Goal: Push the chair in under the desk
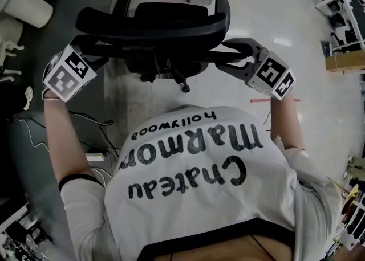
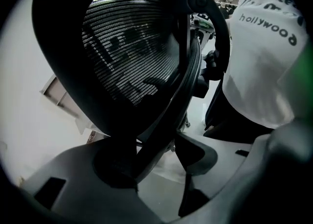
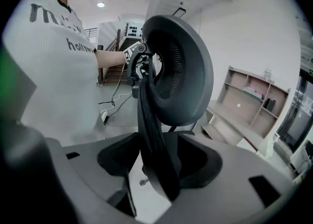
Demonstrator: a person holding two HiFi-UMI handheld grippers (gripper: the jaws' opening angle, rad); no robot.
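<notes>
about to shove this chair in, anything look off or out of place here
Nothing looks damaged or spilled. The chair stands upright, its backrest edge between the open jaws of the left gripper and the right gripper. The only untidy thing: loose cables on the floor left of the person, behind the chair.

We note the black office chair [image 1: 154, 20] standing upright on pale floor [image 1: 274, 15], back towards us; oval mesh headrest [image 3: 181, 71] on top, slim curved back frame [image 3: 154, 140] below
</notes>
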